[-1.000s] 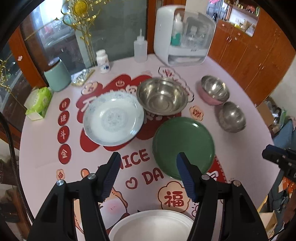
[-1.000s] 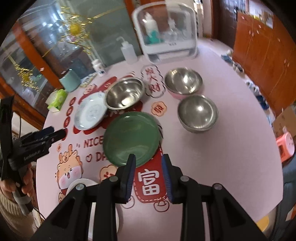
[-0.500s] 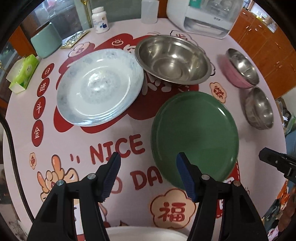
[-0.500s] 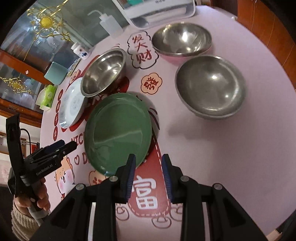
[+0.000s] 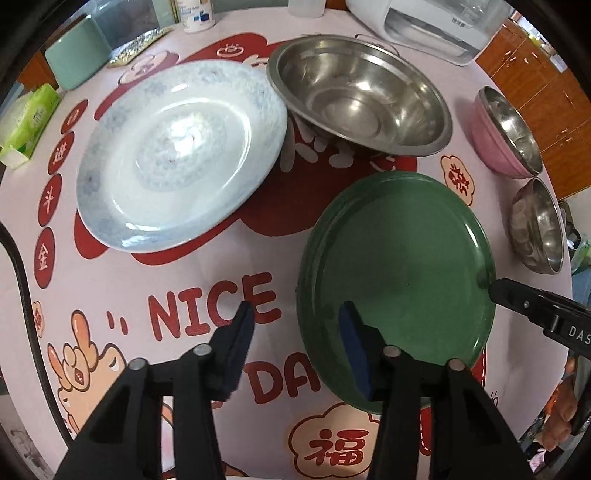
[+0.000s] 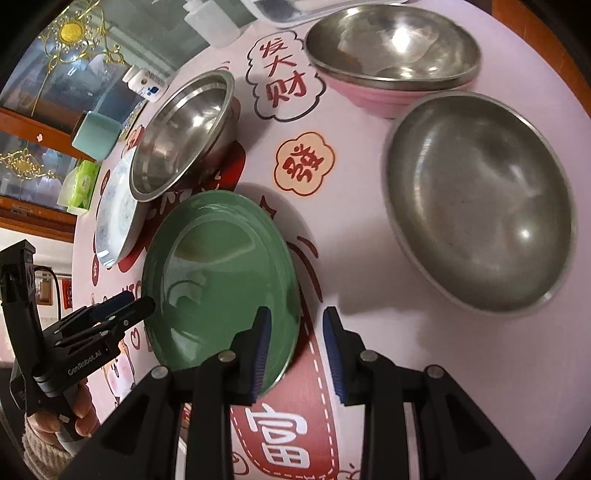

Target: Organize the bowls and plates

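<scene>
"What changed?"

"Both came down. The left tongs [image 5: 295, 343] have just been narrowing, still apart, straddling the round dark-green plate [image 5: 402, 280]'s near rim at lower right. The right tongs [image 6: 295, 347] stand apart over its other edge."

"Meaning?"

"Probably lifting it. The patterned white plate [image 5: 177, 155] lies beyond."

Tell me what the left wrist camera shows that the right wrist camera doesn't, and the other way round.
Only the left wrist view shows the NICE lettering whole and the white plate face-on. Only the right wrist view shows the gold ornament behind the table and the left gripper from the side. Both show the green plate, the large steel bowl, the pink bowl and the plain steel bowl.
</scene>
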`<state>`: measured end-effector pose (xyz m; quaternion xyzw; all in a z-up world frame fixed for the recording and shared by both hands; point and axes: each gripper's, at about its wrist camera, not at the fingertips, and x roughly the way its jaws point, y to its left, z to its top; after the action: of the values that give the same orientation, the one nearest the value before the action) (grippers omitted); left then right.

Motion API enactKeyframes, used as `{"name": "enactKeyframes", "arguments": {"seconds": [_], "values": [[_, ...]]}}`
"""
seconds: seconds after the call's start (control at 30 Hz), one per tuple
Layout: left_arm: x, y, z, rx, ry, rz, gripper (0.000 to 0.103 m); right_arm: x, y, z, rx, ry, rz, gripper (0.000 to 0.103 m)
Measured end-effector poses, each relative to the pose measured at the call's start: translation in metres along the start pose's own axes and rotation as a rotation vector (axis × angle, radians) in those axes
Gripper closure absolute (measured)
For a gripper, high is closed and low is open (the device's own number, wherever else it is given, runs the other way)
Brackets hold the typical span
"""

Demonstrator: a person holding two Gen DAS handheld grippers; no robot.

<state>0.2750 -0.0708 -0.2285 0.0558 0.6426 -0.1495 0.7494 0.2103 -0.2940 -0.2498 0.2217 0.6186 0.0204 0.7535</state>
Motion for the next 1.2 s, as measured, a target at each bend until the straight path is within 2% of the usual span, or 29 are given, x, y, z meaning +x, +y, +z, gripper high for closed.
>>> {"name": "enactKeyframes", "arguments": {"seconds": [0.13, 0.2, 0.23, 0.27, 0.57, 0.83, 1.0, 1.2], "values": [[0.006, 0.006, 0.002, -0.016, 0.025, -0.028, 0.077, 0.008, 0.004, 0.005, -0.022, 0.014, -0.006, 0.074], [0.010, 0.009, 0.003, -0.027, 0.035, -0.058, 0.085, 0.011, 0.005, 0.007, -0.032, 0.019, -0.006, 0.079], [0.010, 0.010, 0.004, -0.036, 0.039, -0.087, 0.092, 0.013, 0.005, 0.008, -0.037, 0.027, -0.004, 0.088], [0.011, 0.011, 0.004, -0.038, 0.041, -0.095, 0.094, 0.015, 0.006, 0.008, -0.041, 0.032, -0.010, 0.091], [0.003, 0.009, -0.003, -0.031, 0.055, -0.076, 0.095, 0.008, 0.011, 0.004, -0.082, 0.035, -0.003, 0.092], [-0.053, 0.013, -0.026, -0.035, 0.000, -0.083, 0.094, -0.030, 0.026, -0.013, -0.133, 0.009, 0.033, 0.093], [-0.096, 0.026, -0.059, -0.057, -0.039, -0.081, 0.094, -0.055, 0.049, -0.036, -0.190, -0.003, 0.067, 0.093], [-0.142, 0.050, -0.114, -0.074, -0.083, -0.081, 0.094, -0.075, 0.084, -0.077, -0.259, -0.003, 0.092, 0.093]]}}
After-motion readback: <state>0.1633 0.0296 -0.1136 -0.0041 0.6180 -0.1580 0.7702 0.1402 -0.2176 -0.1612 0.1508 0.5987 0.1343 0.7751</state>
